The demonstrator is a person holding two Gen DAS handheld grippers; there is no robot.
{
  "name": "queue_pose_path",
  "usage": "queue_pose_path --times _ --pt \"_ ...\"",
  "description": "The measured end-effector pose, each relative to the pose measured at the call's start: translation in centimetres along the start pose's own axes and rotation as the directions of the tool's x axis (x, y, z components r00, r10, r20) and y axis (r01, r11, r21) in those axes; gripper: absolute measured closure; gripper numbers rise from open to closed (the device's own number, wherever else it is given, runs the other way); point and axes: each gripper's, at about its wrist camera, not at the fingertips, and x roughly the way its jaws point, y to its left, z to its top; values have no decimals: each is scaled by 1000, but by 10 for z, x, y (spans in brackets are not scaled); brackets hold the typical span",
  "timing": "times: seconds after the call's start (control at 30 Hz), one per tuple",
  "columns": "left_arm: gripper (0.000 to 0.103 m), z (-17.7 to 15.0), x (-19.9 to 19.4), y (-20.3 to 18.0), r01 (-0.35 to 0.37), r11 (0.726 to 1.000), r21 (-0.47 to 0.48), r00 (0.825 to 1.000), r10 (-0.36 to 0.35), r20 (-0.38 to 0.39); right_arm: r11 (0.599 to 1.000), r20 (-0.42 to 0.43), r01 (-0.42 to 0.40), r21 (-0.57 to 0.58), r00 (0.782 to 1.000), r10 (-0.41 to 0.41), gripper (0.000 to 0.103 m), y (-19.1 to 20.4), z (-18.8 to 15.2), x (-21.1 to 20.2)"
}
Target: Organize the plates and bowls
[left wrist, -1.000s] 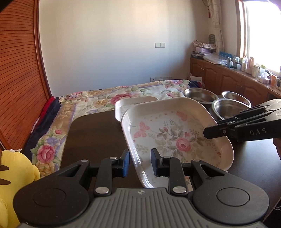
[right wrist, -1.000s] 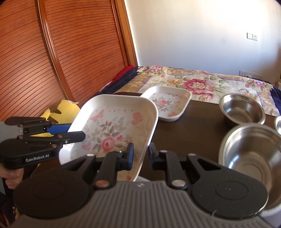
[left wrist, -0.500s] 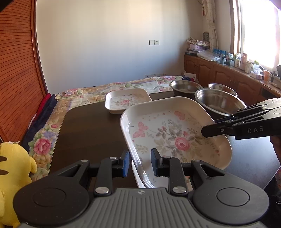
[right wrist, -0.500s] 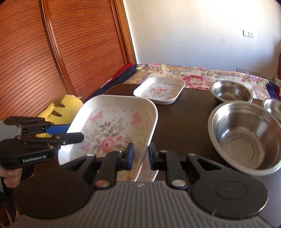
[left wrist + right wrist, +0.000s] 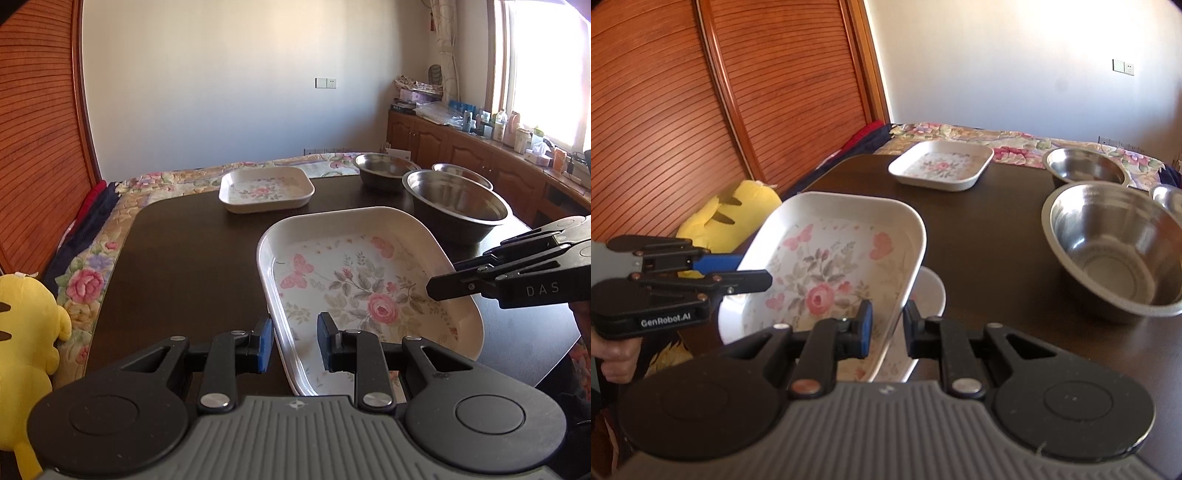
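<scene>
I've carried the big floral tray (image 5: 365, 291) lower (both claws pinching its side rims) toward another white dish (image 5: 929, 291) near me, ready to stack

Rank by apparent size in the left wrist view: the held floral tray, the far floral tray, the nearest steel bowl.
1. Held floral tray, largest, though nearest the camera.
2. Nearest steel bowl.
3. Far floral tray; close to the bowl, and distance makes that order unsure.
</scene>
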Motion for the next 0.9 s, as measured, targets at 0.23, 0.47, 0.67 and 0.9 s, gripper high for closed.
queue_pose_path --times 0.23,0.47,0.67,0.9 --pt "75 -3 11 -1 10 1000 -9 1000 -11 -20 1000 -12 13 4 1000 -13 83 0 -4 4" --pt "75 -6 19 2 7 1000 -9 999 -8 -39 1000 -12 28 -2 1000 -28 83 2 -7 6" --pt "75 -7 24 1 4 1000 -4 999 -5 -48 999 -23 32 4 999 -32 83 0 -11 11" --pt "75 -9 28 1 -5 1000 -3 999 4 -44 999 -14 47 -8 999 -47 83 0 -12 13"
